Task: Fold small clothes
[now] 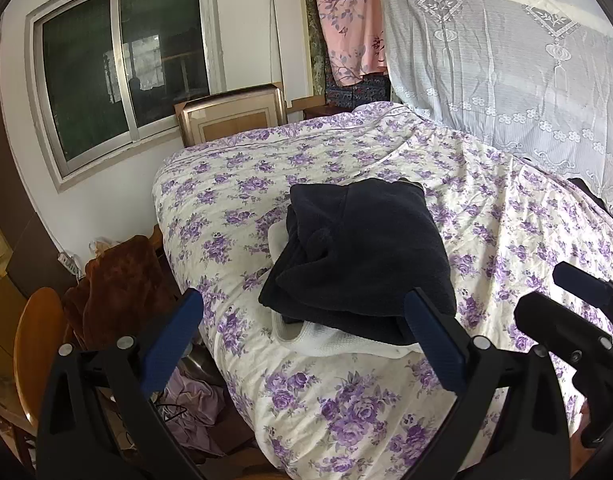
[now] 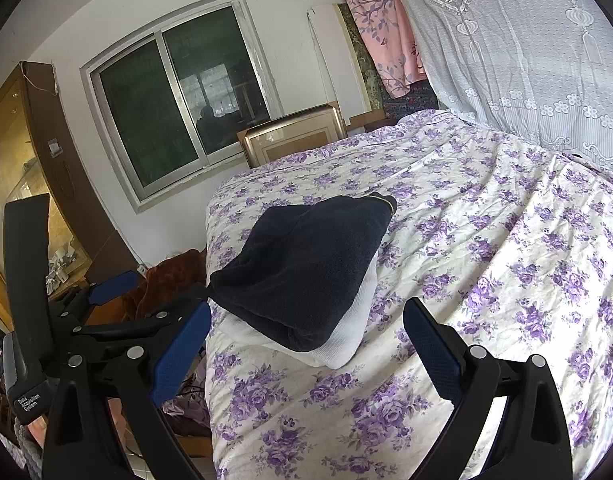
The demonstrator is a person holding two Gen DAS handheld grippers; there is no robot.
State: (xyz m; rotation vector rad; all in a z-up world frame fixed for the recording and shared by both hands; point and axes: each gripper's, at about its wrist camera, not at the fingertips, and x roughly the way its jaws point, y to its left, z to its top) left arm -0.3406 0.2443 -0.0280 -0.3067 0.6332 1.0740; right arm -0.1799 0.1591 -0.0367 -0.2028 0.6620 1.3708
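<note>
my left gripper (image 1: 302,328) spread, empty | my right gripper (image 2: 306,334) likewise | navy garment (image 1: 358,256) atop white one (image 1: 326,340) on bed (image 1: 346,412) (only left view shows its bunched folds)

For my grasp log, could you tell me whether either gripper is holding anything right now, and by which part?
Nothing is held. The left gripper and right gripper are both open and empty, short of the dark folded garment on the bed.

**Floral bed, one small stack**

The bed (image 1: 386,400) wears a rumpled white cover printed with purple roses. Directly on it, near the window-side edge, lies a white garment (image 2: 346,344) — a folded dark navy garment (image 2: 306,272) rests on top.
</note>
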